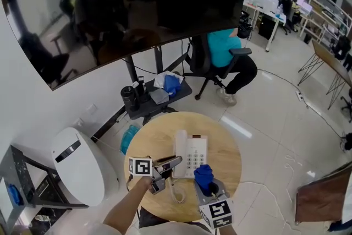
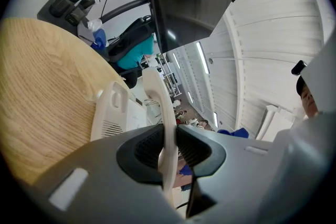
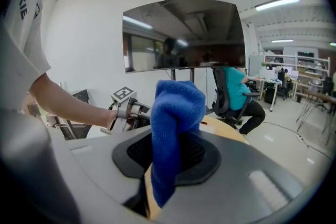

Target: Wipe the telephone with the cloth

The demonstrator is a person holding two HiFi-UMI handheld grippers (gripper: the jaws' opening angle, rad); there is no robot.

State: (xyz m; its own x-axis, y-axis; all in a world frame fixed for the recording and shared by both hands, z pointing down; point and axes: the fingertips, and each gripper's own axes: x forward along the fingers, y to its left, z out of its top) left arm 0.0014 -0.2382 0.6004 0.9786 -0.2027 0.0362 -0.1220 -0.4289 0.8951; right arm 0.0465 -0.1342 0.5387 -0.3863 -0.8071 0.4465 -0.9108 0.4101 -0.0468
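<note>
The left gripper (image 2: 169, 149) clamps the slim cream plastic handset (image 2: 157, 107) edge-on, at 8 o'clock of the smooth cream plastic telephone base (image 1: 199, 145), which sits centred on the round pale wood-grain table (image 1: 159, 135). The right gripper (image 3: 170, 152) pinches the fluffy blue terry cloth (image 3: 176, 113) at 5 o'clock. Best to hold the handset clear while the bunched cloth sweeps the keypad (image 1: 193, 160)

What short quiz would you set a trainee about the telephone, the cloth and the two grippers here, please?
1. True or false: the right gripper is shut on a blue cloth.
2. The left gripper grips: A) the handset B) the cloth C) nothing.
3. Fill in: the telephone stands on a round ___ table.
Key: 1 true; 2 A; 3 wooden.
</note>
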